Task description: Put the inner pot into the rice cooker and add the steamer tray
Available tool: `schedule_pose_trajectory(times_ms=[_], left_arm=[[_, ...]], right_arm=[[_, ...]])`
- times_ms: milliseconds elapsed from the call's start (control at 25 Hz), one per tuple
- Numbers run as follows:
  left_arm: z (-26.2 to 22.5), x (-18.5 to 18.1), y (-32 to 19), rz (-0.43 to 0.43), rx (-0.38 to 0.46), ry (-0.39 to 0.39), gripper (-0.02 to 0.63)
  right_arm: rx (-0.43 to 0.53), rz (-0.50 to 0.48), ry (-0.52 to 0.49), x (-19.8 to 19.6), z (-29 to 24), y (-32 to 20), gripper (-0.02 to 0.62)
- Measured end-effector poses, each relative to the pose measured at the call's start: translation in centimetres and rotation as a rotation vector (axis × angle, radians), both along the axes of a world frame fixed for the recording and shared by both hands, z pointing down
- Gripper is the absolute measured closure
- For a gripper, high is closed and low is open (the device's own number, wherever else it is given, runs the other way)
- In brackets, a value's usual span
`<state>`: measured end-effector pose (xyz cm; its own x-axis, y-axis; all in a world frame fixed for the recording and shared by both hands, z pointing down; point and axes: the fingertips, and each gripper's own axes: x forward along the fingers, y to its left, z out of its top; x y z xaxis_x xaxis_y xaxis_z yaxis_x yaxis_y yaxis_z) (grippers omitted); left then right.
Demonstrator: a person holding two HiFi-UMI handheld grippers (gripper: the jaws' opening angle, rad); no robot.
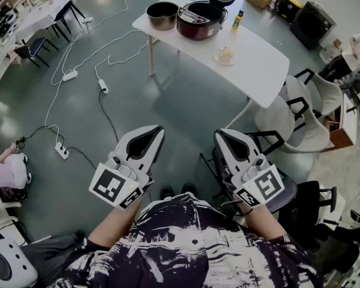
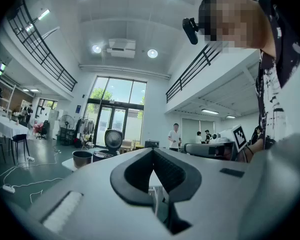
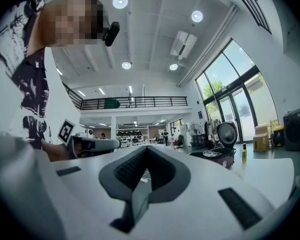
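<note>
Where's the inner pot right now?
Head view, top centre: the inner pot sits at the left end of the white table, just left of the open rice cooker.

We read no text, brand or number. Panel on rice cooker [image 1: 198, 27] perhaps printed, too small for us. Label on bottle [image 1: 237, 21] illegible. Cubes of left gripper [image 1: 158, 129], right gripper [image 1: 219, 134]: coded squares only.

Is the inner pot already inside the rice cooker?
No, the inner pot stands on the white table beside the open rice cooker.
</note>
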<state>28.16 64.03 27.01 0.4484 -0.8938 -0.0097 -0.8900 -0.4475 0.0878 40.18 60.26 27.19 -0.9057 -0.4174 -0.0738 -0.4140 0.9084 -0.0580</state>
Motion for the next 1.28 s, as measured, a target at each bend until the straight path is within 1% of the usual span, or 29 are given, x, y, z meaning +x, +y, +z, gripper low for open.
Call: schedule_pose_trajectory(times_ms=[520,640,680,720,760,800,840,920,1120,1280], left_arm=[[0.3,0.0,-0.1,0.004,-0.003,0.005,0.601],[0.3,0.1,-0.1,0.005,-0.004,0.006,0.601],[0.2,0.0,-0.2,0.005,-0.004,0.006,0.601],[0.2,0.0,-0.2,0.005,-0.004,0.007,0.601],[0.1,0.0,-0.2,0.005,-0.004,0.007,0.601],[0.0,0.0,-0.1,0.005,-0.004,0.007,0.601],[-0.1,0.0,-0.1,0.006,-0.003,0.007,0.601],[-0.1,0.0,-0.2,0.007,0.0,0.007,0.601],[0.4,0.0,-0.9,-0.001,-0.006,0.007,0.601],[0.9,0.1,-1.8,-0.025,-0.011,0.008,0.601]], right_arm=[[0.002,-0.01,-0.003,-0.1,0.1,0.1,0.598],[-0.01,-0.021,-0.06,-0.1,-0.5,0.0,0.598],[-0.024,-0.016,-0.089,-0.2,-0.8,-0.2,0.484],[-0.038,0.001,-0.115,-0.3,-1.0,-0.6,0.126],[-0.04,0.024,-0.13,-0.2,-1.2,-0.8,0.074],[-0.026,0.042,-0.131,-0.2,-1.4,-0.9,0.046],[-0.006,0.048,-0.122,-0.3,-1.5,-0.8,0.041],[0.009,0.034,-0.104,-0.5,-1.4,-0.5,0.041],[-0.004,0.007,-0.082,-0.7,-0.4,-0.6,0.041],[-0.013,-0.019,-0.066,-0.5,0.5,-1.3,0.041]])
